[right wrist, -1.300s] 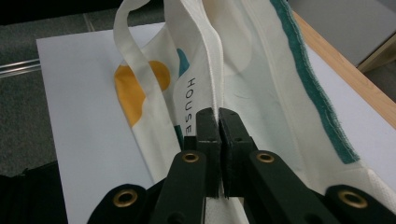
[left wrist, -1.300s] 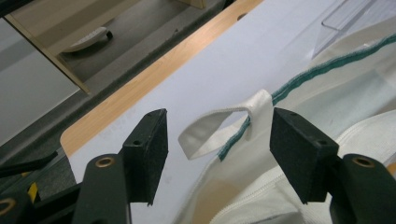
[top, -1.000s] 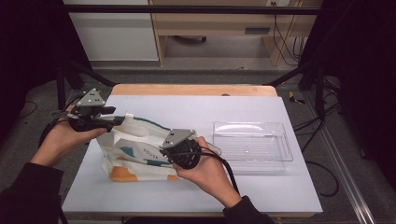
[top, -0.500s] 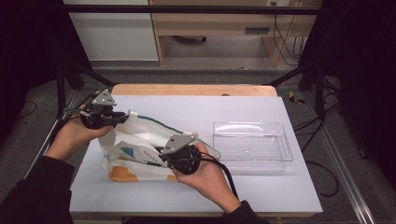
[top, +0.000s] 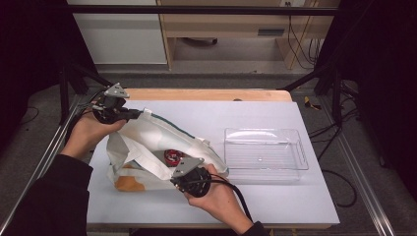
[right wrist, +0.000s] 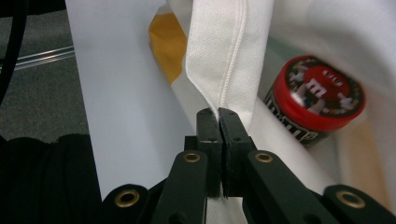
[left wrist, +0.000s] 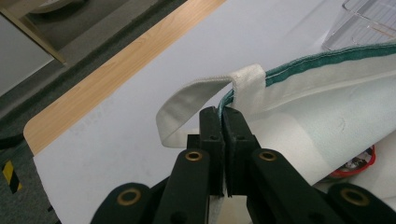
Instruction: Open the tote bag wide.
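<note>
fingers first, and on the left gripper [left wrist: 223, 116] they have just been closing; now they sit pinched tight on the green-trimmed rim of the tote bag [top: 147, 142], right beside where the cream handle loop [left wrist: 187, 100] is stitched on. in the high view that left gripper [top: 129, 114] holds the rim up at the far left corner of the bag, near the wooden back edge of the table [top: 211, 94].

moving across to the middle, the bag lies on its side on the white table top [top: 275, 201], its mouth spread between the two grips and facing up toward the camera. inside it sits the red-lidded candy tub [top: 172, 157] (tipped on its side, lid toward the opening, as the right gripper view [right wrist: 322, 93] shows it).

the right gripper [right wrist: 218, 114] is clamped on the near rim, its fingers together on a fold of cream cloth; in the high view the right gripper [top: 183, 173] sits at the bag's front edge. the tub lies just beyond these fingers, up and to the right of them, so by my read the right hand is the nearer one for any reach in.

further right, well apart from the bag, the clear plastic tray [top: 300, 147] lies empty, long axis across the table.
</note>
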Demonstrator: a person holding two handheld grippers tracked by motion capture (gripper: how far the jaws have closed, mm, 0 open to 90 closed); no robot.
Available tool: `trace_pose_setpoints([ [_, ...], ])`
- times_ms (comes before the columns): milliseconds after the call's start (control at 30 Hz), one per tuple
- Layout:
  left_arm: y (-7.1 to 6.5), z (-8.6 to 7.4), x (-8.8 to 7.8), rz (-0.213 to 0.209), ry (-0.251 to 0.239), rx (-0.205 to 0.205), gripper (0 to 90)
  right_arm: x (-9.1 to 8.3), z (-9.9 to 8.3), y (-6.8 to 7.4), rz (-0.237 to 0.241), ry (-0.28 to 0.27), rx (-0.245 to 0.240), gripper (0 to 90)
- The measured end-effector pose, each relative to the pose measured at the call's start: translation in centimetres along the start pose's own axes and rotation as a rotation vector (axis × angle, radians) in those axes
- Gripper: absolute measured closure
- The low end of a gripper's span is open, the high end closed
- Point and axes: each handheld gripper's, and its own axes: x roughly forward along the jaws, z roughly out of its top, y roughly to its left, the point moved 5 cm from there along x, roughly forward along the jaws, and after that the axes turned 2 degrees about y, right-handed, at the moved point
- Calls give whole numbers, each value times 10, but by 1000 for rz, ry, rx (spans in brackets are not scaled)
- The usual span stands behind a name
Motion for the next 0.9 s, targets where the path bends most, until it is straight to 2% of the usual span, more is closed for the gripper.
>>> trace_pose_setpoints([
  [167, 4, 0, 1, 10, -14, 8, 880, 4, -8, 3, 1, -19, 15, 891],
  [267, 7, 1, 3, 4, -33, -7, 881, 7, -15, 8, 11, -25, 11, 891],
  [467, 11, 6, 0, -1, -83, -19, 882, 13, -25, 18, 26, 10, -9, 892],
  [567, 11, 6, 3, 18, -83, -8, 882, 12, -27, 21, 28, 5, -5, 892],
  [700, 12, 9, 6, 33, -96, -14, 883, 10, -30, 26, 39, -2, -11, 892],
  [733, 13, 11, 7, 57, -106, -6, 884, 10, -30, 28, 45, 1, -11, 892],
  [867, 15, 13, 8, 68, -123, -15, 884, 9, -34, 34, 42, 3, -24, 893],
  [900, 18, 12, 10, 92, -117, -2, 884, 8, -35, 34, 46, -2, -20, 893],
])
